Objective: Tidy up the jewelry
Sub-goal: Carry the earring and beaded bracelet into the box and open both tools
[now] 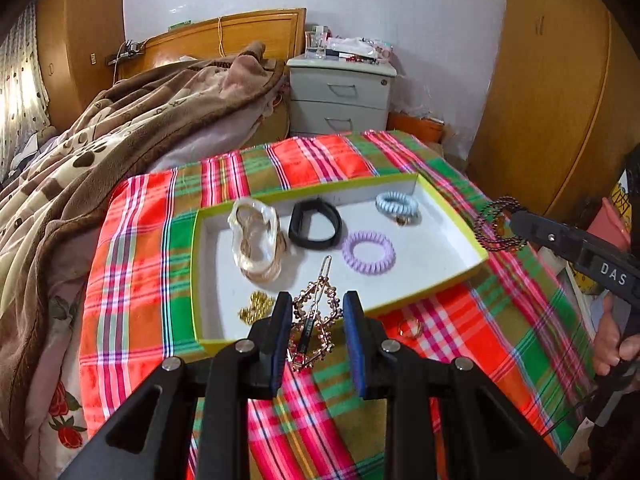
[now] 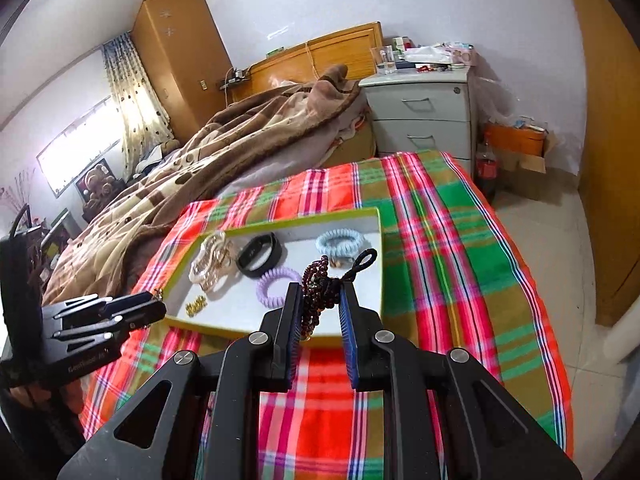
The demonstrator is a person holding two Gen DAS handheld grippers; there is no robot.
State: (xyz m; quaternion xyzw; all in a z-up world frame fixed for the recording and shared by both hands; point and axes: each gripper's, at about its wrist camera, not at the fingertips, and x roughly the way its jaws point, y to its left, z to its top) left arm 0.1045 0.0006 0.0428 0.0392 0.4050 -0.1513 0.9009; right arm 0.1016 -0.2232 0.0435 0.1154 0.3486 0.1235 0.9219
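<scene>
The left gripper point(image 1: 316, 320), at the lower centre of the left wrist view, is clenched on a rose-gold flower hair clip point(image 1: 316, 322); its blue pads point(image 1: 281, 332) press the clip's sides, and the clip's long pin pokes up over the near wall of the yellow-green tray point(image 1: 452, 216). In the right wrist view, the right gripper point(image 2: 320, 300) grasps a dark red beaded bracelet point(image 2: 316, 296) at lower centre, with a black cord loop sticking out to the upper right of the pads. From the left wrist view that bracelet hangs at the right edge of the frame, just outside the tray's right rim.

Inside the tray, across the middle of the frame, lie a clear chunky bangle point(image 1: 254, 236) at left, a black band point(image 1: 315, 224) beside it, a lilac spiral hair tie point(image 1: 369, 252) to the right, a pale blue spiral hair tie point(image 1: 397, 206) in the far right corner, and a small gold trinket point(image 1: 256, 308) near the front left. A gold ring point(image 1: 410, 326) rests on the plaid cloth point(image 1: 132, 280) just right of the left gripper, outside the tray. A brown blanket point(image 1: 100, 152) fills the left side, a grey nightstand point(image 1: 340, 96) the upper centre.
</scene>
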